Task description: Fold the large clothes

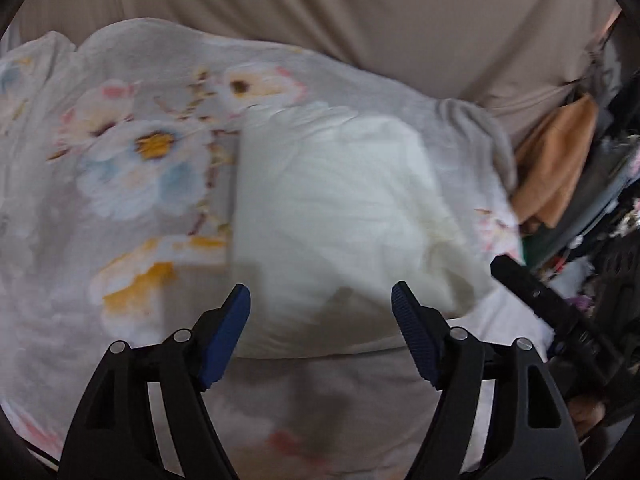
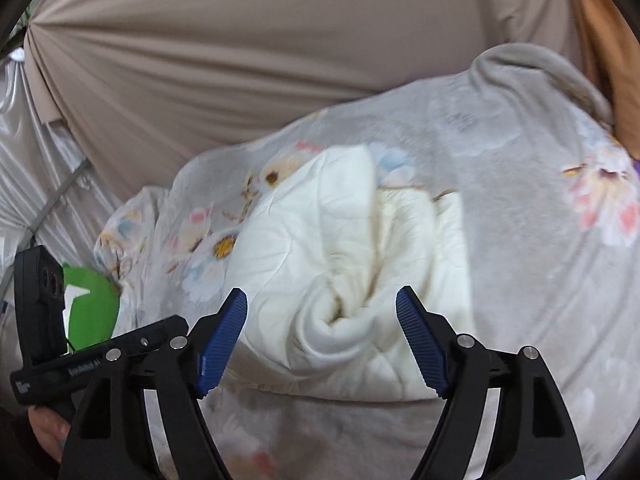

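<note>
The folded white garment point(image 1: 340, 216) fills the centre of the left wrist view, lying on a grey floral blanket point(image 1: 132, 152); its near edge sits just beyond the left gripper point(image 1: 321, 296), whose jaws stand apart and empty. In the right wrist view, the right gripper point(image 2: 321, 298) gapes likewise above the garment's rolled edge. Beige sheet point(image 2: 240, 60) lies bare across the top.

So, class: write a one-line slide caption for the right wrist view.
Open right tool poised over a bunched cream garment on a grey floral blanket.
</note>
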`<action>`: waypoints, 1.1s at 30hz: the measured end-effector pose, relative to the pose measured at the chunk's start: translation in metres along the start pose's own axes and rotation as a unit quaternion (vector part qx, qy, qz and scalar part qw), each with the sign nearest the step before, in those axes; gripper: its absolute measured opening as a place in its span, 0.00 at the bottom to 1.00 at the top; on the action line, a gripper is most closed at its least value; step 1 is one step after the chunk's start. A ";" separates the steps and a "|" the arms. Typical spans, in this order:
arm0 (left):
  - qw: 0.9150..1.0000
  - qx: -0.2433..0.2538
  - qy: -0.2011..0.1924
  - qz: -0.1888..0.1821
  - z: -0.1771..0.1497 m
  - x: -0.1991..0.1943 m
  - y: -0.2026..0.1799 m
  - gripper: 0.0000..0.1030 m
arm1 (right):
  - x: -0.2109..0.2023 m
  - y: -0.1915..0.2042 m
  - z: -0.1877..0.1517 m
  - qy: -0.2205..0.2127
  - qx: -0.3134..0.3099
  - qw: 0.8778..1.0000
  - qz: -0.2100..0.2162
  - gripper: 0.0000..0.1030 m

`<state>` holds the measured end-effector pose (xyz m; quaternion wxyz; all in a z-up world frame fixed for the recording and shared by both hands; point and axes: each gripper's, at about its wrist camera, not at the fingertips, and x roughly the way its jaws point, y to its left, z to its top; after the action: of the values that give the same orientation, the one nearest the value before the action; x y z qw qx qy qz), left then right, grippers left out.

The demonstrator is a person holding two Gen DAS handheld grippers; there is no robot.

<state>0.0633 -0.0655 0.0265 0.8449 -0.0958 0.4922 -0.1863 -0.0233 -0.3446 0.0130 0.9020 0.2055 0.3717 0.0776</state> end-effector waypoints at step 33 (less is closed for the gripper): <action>0.988 0.087 0.054 0.114 0.005 0.092 -0.046 0.68 | 0.019 -0.073 0.057 -0.035 0.047 0.997 -0.046 0.24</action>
<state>0.0981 -0.1453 -0.0285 0.8379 0.0449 0.5269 -0.1354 0.0289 -0.4229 0.0061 0.9066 0.2324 0.3520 0.0109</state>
